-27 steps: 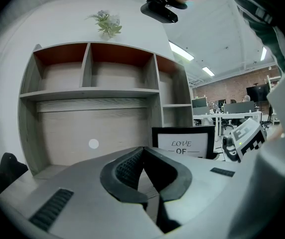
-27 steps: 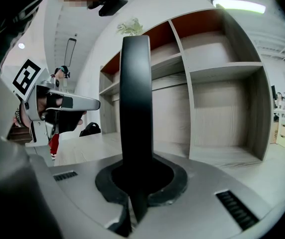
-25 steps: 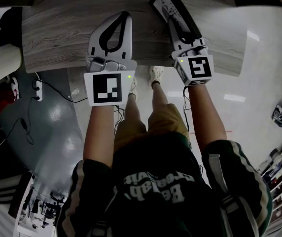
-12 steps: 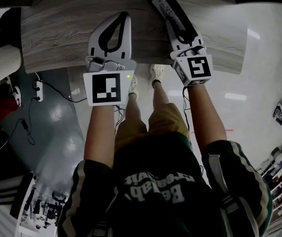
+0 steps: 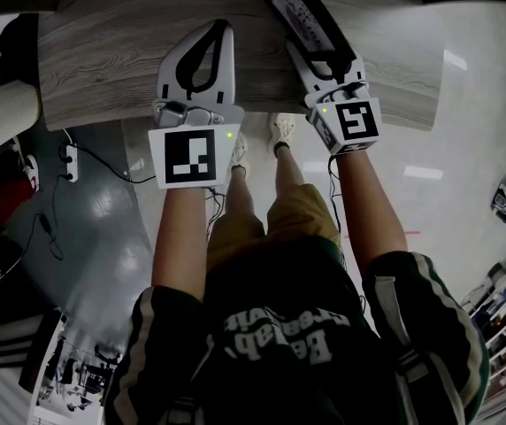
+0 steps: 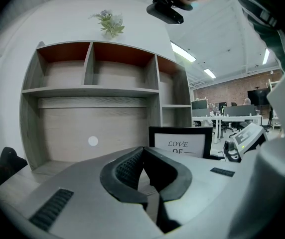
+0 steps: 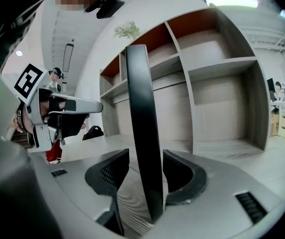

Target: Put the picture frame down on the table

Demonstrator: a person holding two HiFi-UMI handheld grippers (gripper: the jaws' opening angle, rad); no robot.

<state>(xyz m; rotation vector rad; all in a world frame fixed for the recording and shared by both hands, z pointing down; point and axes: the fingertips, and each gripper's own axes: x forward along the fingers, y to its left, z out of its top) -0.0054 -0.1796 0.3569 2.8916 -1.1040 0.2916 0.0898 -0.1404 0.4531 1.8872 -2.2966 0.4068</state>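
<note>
On the head view, both grippers reach over the near edge of the wood-grain table [image 5: 103,69]: the left gripper [image 5: 222,27] has its fingers drawn together to a closed tip with nothing in them, and the right gripper [image 5: 322,53] straddles the lower end of the black picture frame [image 5: 299,7], which runs up and away across the tabletop. In the left gripper view I see those jaws meeting at the front, empty; the frame stands upright well off to their right, its white card facing me, in front of the shelf unit [image 6: 97,91] with a small plant [image 6: 110,23] on top. In the right gripper view I see the frame edge-on, a dark upright bar standing squarely between the two fingers. These jaws have just been opening, and the ribbed pads [image 7: 113,172] now stand clear of the frame with a gap of wood grain showing on either side, the left gap a little wider. I cannot tell whether the frame's bottom edge sits on the table.
</note>
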